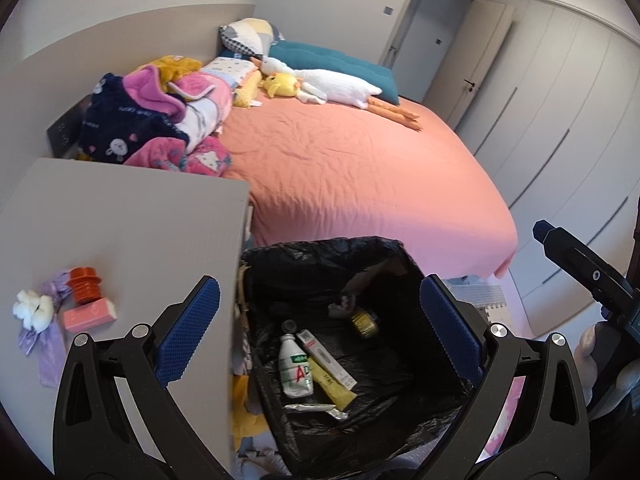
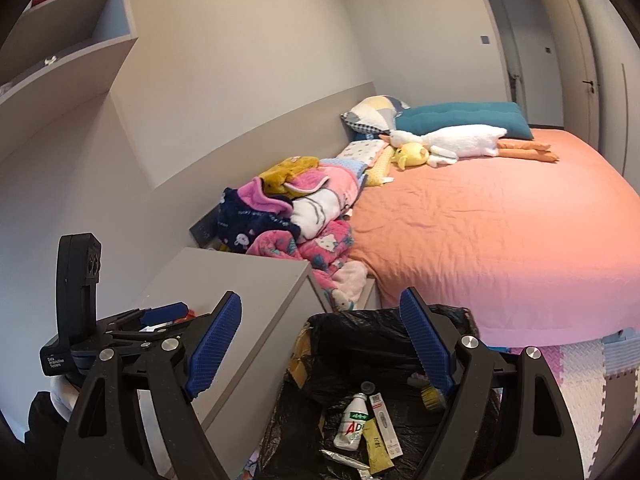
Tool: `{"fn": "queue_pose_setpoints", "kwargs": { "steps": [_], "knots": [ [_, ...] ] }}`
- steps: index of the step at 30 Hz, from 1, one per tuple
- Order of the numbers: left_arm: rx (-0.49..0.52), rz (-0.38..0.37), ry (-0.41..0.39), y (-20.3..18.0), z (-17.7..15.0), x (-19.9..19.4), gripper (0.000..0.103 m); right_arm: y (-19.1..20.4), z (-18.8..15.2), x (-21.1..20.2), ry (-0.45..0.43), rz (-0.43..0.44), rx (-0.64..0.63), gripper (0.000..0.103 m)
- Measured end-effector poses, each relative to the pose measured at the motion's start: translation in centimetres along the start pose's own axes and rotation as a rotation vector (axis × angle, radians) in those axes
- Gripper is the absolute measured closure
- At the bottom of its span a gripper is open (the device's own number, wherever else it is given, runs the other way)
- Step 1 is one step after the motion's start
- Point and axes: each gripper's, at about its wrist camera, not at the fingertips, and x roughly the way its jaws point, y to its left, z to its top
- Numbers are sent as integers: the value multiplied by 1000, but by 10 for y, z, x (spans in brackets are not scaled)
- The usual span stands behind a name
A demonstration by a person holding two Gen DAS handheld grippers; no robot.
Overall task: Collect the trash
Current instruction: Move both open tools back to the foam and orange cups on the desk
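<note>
Left gripper (image 1: 320, 308) gaping wide, empty, over bin (image 1: 400, 264); right gripper (image 2: 320, 344) likewise. Remaining trash sitting on nightstand (image 1: 140, 240): red cap (image 1: 84, 285), pink box (image 1: 90, 315), cotton wad (image 1: 33, 309). Swinging left, approaching low, advised.

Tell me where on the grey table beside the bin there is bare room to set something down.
The grey table is bare across its far part, up to the pile of blankets, and along the edge beside the bin. It is crowded only at the near left corner: red cap, pink box, cotton, purple wrapper.
</note>
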Motion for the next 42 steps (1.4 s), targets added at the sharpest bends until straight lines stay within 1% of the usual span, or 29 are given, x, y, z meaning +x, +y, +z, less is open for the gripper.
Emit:
{"fn": "queue_pose_setpoints", "kwargs": {
  "steps": [15,27,35,39,41,42],
  "knots": [
    [-160,176,-39,80,-27,-37,6,71,-8,56,82,121,-107,21],
    [-269,275,-50,135,-46,-57,6,121,-19,97,162,200,-169,21],
    [-321,333,-58,164,-55,-65,6,146,-27,125,203,241,-203,21],
    [-359,359,-61,180,-58,-67,6,157,-28,145,237,272,-202,21],
    [-378,374,-58,188,-59,-65,9,161,-29,153,250,273,-202,21],
    [-385,379,-54,191,-59,-65,12,164,-30,158,257,273,-203,21]
  ]
}}
